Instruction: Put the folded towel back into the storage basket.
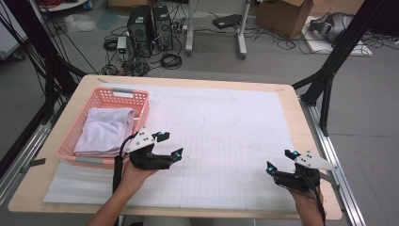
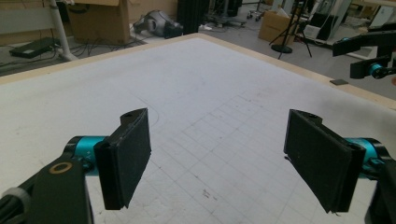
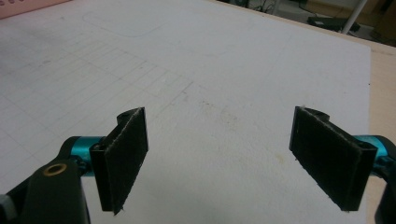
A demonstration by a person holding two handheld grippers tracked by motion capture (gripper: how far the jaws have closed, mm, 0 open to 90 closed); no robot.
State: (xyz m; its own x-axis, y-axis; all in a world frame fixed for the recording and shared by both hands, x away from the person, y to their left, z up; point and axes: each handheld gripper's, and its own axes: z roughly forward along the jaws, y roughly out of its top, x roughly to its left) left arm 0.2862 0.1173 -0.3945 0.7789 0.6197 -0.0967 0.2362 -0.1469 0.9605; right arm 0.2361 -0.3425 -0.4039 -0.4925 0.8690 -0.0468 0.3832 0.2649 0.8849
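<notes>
A pink plastic basket stands at the table's left with a folded pale lilac towel inside it. My left gripper hovers just right of the basket's near corner, open, with nothing between its black pads. My right gripper hangs near the table's front right, also open and empty, its pads wide apart over the white gridded mat. In the left gripper view the right gripper shows far off at the upper right.
A white gridded mat covers most of the wooden table. Beyond the far edge stand computer towers, cables, a cardboard box and black tripod legs.
</notes>
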